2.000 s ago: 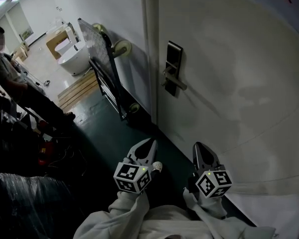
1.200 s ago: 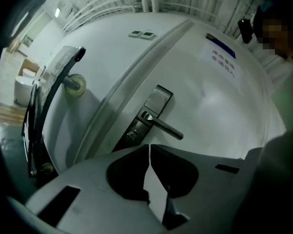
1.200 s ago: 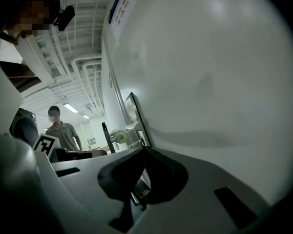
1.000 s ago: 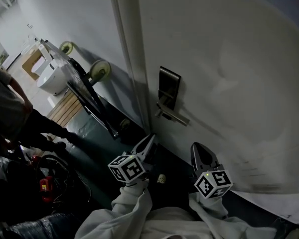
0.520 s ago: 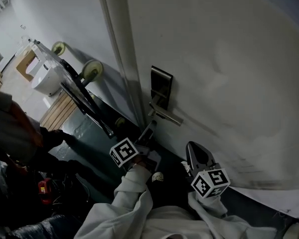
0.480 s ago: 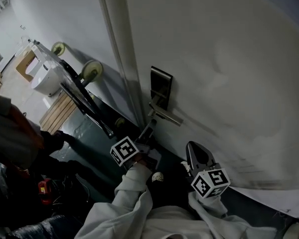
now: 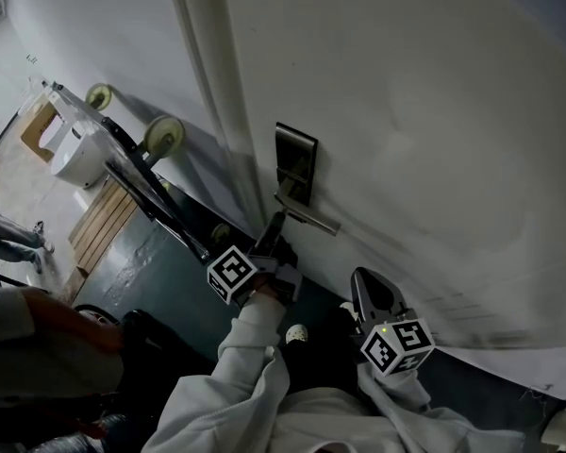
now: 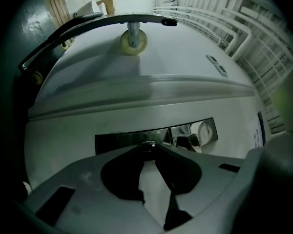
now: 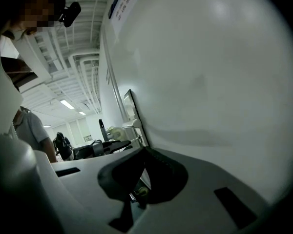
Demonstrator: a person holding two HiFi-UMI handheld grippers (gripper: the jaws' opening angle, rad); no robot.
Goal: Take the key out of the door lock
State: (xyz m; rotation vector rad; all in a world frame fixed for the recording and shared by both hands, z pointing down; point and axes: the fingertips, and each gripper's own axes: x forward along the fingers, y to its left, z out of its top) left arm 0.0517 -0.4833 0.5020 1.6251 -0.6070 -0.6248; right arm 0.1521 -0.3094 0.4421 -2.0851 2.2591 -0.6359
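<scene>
A dark metal lock plate (image 7: pixel 295 161) with a lever handle (image 7: pixel 307 218) sits on the white door (image 7: pixel 424 140). My left gripper (image 7: pixel 274 225) reaches up to the plate just below the handle. In the left gripper view the plate (image 8: pixel 122 139) and handle (image 8: pixel 189 141) lie straight ahead. The key's small metal head (image 8: pixel 148 144) sits between the jaw tips of my left gripper (image 8: pixel 148 147), which are closing and touch it on both sides. My right gripper (image 7: pixel 369 281) hangs low beside the door, shut and holding nothing; in its own view, my right gripper (image 9: pixel 143 153) has the door (image 9: pixel 210 82) close on its right.
A folded hand cart (image 7: pixel 143 185) with wheels (image 7: pixel 162 133) leans on the wall left of the door frame (image 7: pixel 212 111). A white fixture (image 7: pixel 75 149) and wooden slats (image 7: pixel 102 223) lie further left. A person (image 7: pixel 38 340) is at the lower left on the dark green floor (image 7: pixel 151 262).
My left gripper has risen from beside my body to the lock plate and its tips now sit at the key. The right gripper has stayed low by the door.
</scene>
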